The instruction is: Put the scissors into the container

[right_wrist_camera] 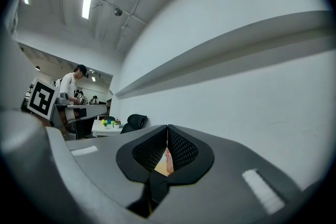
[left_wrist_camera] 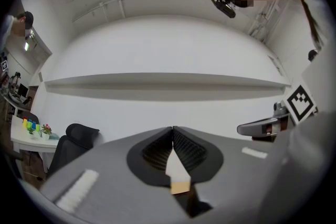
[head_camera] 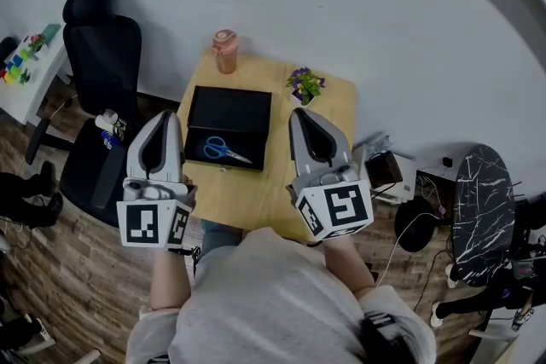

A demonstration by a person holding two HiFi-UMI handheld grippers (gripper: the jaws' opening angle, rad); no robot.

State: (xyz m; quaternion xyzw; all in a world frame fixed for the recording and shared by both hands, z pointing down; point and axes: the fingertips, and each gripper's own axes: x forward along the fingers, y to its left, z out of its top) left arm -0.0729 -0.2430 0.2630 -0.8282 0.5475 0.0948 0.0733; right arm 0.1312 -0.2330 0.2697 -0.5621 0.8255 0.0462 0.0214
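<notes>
The black container sat open to approach from above, with scissors taking up its near side. A pink bottle stood just behind it and a potted plant beside its far right corner. Bare wooden table remained in front and to the right. An office chair crowded the left.

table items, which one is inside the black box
The blue-handled scissors, lying in the black container; the pink bottle and potted plant stand outside it.

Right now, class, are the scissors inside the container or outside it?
Inside: the head view shows the scissors lying on the floor of the black container, within its walls.
</notes>
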